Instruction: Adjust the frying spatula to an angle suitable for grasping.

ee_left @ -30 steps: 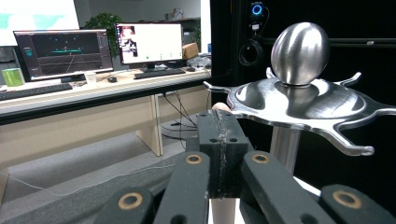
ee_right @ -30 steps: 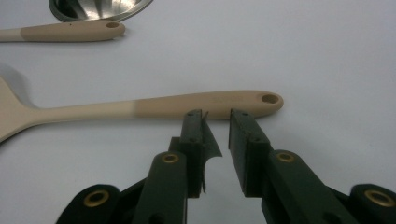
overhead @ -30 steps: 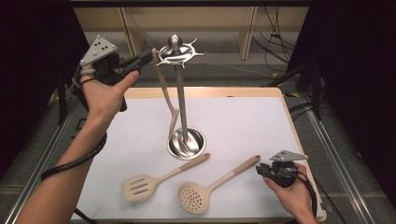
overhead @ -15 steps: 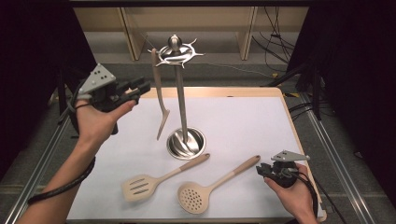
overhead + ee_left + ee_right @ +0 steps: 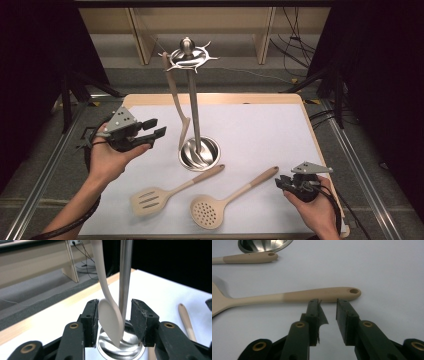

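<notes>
Left hand-held gripper (image 5: 159, 128) now sits lower, at mid-left of the high view; a second ago it was up by the rack's top ring. Its jaws have just been opening and hold nothing. The spoon (image 5: 176, 102) hangs from the utensil rack (image 5: 192, 107), upper centre, free of the pads; in the left gripper view its bowl (image 5: 110, 322) merely shows between the jaws. Judged: spoon hung, released. Right hand-held gripper (image 5: 281, 184), lower right, wide open, empty, just beside the skimmer (image 5: 231, 198) handle. Slotted turner (image 5: 172, 192) remains on the surface (image 5: 260, 130).
</notes>
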`<state>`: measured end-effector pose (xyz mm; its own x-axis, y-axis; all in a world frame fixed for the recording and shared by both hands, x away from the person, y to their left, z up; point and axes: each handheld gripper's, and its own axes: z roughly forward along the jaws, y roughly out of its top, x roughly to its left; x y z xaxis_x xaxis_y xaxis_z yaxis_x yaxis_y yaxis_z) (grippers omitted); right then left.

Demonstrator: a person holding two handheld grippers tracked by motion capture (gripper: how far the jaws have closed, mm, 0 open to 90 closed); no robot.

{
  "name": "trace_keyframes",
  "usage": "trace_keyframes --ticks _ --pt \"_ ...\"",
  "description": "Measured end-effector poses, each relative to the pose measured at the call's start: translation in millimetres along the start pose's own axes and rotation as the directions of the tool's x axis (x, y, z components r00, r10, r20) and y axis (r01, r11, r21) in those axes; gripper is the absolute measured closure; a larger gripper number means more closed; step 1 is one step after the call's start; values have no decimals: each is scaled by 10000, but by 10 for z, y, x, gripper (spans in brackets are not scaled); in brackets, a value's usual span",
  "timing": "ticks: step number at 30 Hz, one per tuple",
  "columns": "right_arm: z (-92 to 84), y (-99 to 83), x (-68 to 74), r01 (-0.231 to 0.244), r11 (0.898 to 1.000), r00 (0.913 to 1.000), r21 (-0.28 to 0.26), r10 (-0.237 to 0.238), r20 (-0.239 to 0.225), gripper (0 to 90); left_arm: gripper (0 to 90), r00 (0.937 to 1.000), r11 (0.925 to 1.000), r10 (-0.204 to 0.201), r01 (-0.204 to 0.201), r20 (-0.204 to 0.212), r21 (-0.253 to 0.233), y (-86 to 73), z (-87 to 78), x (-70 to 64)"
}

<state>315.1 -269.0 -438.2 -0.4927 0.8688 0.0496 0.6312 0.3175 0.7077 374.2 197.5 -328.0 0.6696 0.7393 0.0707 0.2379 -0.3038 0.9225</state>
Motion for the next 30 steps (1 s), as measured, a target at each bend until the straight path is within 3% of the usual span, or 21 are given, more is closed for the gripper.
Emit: trace_keyframes --ticks 1,2,4,5,6,7,9,10,13,14,15,16,19,20,21,23,24,25,26,28,30 --pt "-9 7 30 -361 9993 9993 107 361 -46 727 573 10000 9998 45 -46 50 211 -27 18 -13" --pt "-9 7 30 -361 9993 9993 107 361 -46 727 574 10000 9998 45 -46 50 211 -27 18 -13" --pt "19 8 -7 331 9992 9992 -245 -337 -210 728 589 9996 9984 147 -159 221 540 -66 52 -36" --pt "4 14 -3 239 9997 9996 -72 -240 -178 728 595 9994 9972 188 -207 273 721 -77 63 -43" --pt "4 14 -3 239 9997 9996 -72 -240 -178 728 595 9984 9910 429 -472 365 1251 -90 75 -46" --pt "-10 16 8 -26 9999 9999 120 27 -108 729 600 9976 9869 504 -569 464 1507 -107 99 -55" --pt "7 16 -3 6 10000 9999 69 -5 -142 730 620 9955 9736 707 -828 637 2125 -151 166 -79" --pt "7 16 -3 6 10000 9999 69 -5 -142 730 622 9955 9736 707 -828 637 2125 -151 166 -79" --pt "12 6 -34 187 9998 9995 43 -186 -241 731 644 9910 9530 870 -1126 1017 2813 -224 264 -116" --pt "12 6 -34 187 9998 9995 43 -186 -241 731 650 9910 9530 870 -1126 1017 2813 -224 264 -116" --pt "17 -1 -36 149 9999 9998 -49 -150 -163 731 650 9880 9395 955 -1298 1215 3171 -254 306 -137" --pt "-14 9 -7 -232 9996 9996 183 235 -145 732 652 9868 9324 978 -1362 1289 3348 -269 326 -154" --pt "-3 18 7 -201 9994 9996 270 206 -167 733 667 9830 9086 856 -1440 1626 3920 -350 395 -226" --pt "-3 18 7 -201 9994 9996 270 206 -167 733 667 9791 8918 824 -1557 1859 4248 -379 411 -250" --pt "-11 18 25 -270 9989 9994 388 278 -203 733 666 9732 8667 892 -1806 2117 4649 -394 424 -255" --pt "-8 21 30 -311 9987 9991 403 322 -277 733 667 9648 8459 1068 -2152 2404 4880 -452 466 -285" --pt "12 24 5 141 9998 9995 140 -137 -281 733 666 9649 8415 1121 -2192 2375 4937 -496 482 -315" --pt "-10 23 57 -503 9977 9985 456 512 -190 733 666 9631 8349 1135 -2255 2440 5021 -518 493 -324" --pt "-3 25 34 -231 9990 9995 392 238 -190 733 667 9624 8237 1061 -2260 2502 5200 -540 502 -339" --pt "11 16 24 19 9996 9999 288 -15 -161 733 667 9588 8126 1057 -2361 2637 5329 -601 525 -376" --pt "4 27 50 -206 9988 9995 454 216 -209 734 667 9563 8077 1009 -2397 2742 5386 -636 545 -400"
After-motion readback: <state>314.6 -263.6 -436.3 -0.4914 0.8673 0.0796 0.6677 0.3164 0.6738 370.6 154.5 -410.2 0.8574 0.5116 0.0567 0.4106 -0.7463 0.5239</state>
